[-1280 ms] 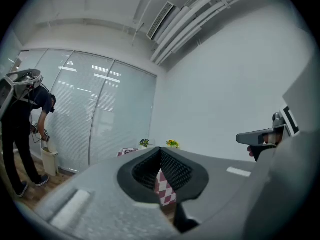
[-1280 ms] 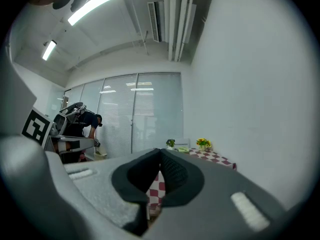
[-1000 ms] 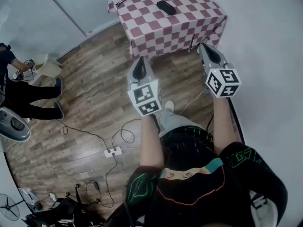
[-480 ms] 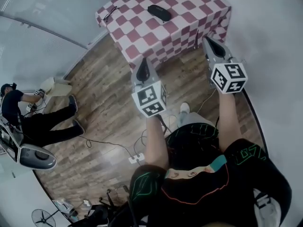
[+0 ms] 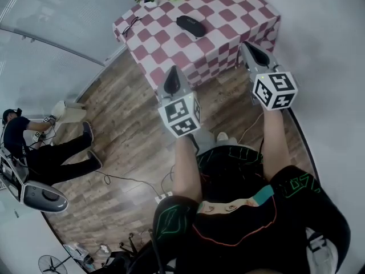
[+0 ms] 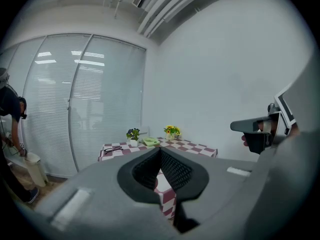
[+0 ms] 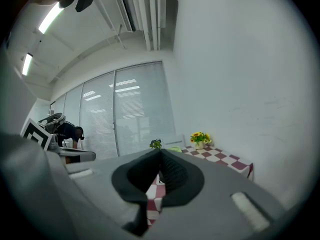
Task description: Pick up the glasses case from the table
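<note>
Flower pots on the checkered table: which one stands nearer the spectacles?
The pot with purple flowers, close to the spectacles in the left gripper view; the yellow-flowered pot stands farther right, beyond the green object.

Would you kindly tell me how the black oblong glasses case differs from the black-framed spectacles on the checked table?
The black oblong glasses case is a solid, bulky pod, while the black-framed spectacles are only a thin outline. The case lies near the table's middle; the spectacles lie by its left edge in the head view. Both are black and rest flat on the red-and-white checked tablecloth.
</note>
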The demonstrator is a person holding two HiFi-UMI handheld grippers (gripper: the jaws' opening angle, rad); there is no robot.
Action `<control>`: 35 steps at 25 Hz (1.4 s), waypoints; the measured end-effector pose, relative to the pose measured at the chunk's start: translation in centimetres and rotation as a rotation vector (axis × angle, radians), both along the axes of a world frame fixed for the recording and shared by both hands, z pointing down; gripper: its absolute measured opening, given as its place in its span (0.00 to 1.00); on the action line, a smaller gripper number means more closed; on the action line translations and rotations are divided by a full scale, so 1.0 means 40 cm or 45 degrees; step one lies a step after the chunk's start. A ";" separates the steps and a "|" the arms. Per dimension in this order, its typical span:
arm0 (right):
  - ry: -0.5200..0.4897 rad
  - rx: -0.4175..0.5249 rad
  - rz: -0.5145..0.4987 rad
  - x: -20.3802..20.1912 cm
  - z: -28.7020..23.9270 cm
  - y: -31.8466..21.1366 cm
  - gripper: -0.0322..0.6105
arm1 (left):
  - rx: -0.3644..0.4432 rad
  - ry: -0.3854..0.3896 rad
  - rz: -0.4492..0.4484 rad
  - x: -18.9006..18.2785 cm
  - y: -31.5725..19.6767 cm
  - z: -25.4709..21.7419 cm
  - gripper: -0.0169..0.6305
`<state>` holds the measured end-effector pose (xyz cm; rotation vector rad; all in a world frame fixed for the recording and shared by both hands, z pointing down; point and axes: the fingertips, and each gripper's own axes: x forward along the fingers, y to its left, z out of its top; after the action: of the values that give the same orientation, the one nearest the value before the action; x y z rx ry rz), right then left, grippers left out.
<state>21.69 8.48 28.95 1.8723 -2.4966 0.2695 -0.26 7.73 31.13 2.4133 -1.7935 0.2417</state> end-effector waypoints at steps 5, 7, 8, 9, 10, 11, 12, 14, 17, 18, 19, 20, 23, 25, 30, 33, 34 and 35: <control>0.013 -0.004 -0.002 0.003 -0.007 -0.051 0.06 | -0.015 -0.002 0.004 0.002 -0.060 0.008 0.04; 0.020 -0.008 0.001 0.007 -0.005 -0.083 0.05 | -0.017 0.000 0.006 0.005 -0.094 0.012 0.04; 0.023 -0.009 0.006 0.013 -0.005 -0.100 0.05 | -0.015 0.002 0.009 0.010 -0.113 0.014 0.04; 0.026 -0.010 0.011 0.019 -0.003 -0.117 0.05 | -0.015 0.005 0.014 0.017 -0.132 0.016 0.04; 0.030 -0.013 0.015 0.026 0.000 -0.134 0.05 | -0.018 0.008 0.018 0.023 -0.151 0.022 0.04; 0.033 -0.019 0.018 0.031 0.005 -0.150 0.06 | -0.026 0.012 0.022 0.029 -0.169 0.029 0.04; 0.037 -0.028 0.018 0.034 0.011 -0.165 0.06 | -0.035 0.017 0.025 0.034 -0.188 0.037 0.04; 0.045 -0.054 0.013 0.038 0.025 -0.202 0.05 | -0.059 0.028 0.025 0.044 -0.226 0.054 0.04; 0.053 -0.084 -0.005 0.034 0.046 -0.290 0.06 | -0.085 0.034 0.021 0.050 -0.310 0.077 0.04; 0.053 -0.091 -0.010 0.030 0.054 -0.323 0.06 | -0.097 0.031 0.018 0.050 -0.341 0.087 0.04; 0.052 -0.101 -0.016 0.027 0.062 -0.353 0.06 | -0.113 0.029 0.015 0.049 -0.369 0.099 0.04; 0.052 -0.116 -0.024 0.022 0.071 -0.380 0.05 | -0.132 0.030 0.009 0.047 -0.391 0.112 0.04; 0.059 -0.179 -0.065 -0.001 0.103 -0.434 0.06 | -0.203 0.036 -0.018 0.035 -0.425 0.153 0.04; 0.067 -0.206 -0.089 -0.018 0.123 -0.468 0.06 | -0.235 0.042 -0.033 0.027 -0.452 0.178 0.04; 0.118 -0.281 -0.153 -0.052 0.162 -0.542 0.06 | -0.324 0.083 -0.061 0.018 -0.507 0.235 0.04; 0.159 -0.330 -0.203 -0.075 0.190 -0.584 0.06 | -0.374 0.109 -0.069 0.019 -0.534 0.273 0.04; 0.172 -0.346 -0.219 -0.084 0.200 -0.598 0.06 | -0.387 0.116 -0.071 0.018 -0.544 0.285 0.04; 0.182 -0.359 -0.236 -0.095 0.210 -0.612 0.06 | -0.399 0.124 -0.071 0.017 -0.554 0.297 0.04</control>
<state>17.88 -16.01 37.36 1.4910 -2.3706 0.4403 0.42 -14.44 43.01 2.1189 -1.6398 0.3630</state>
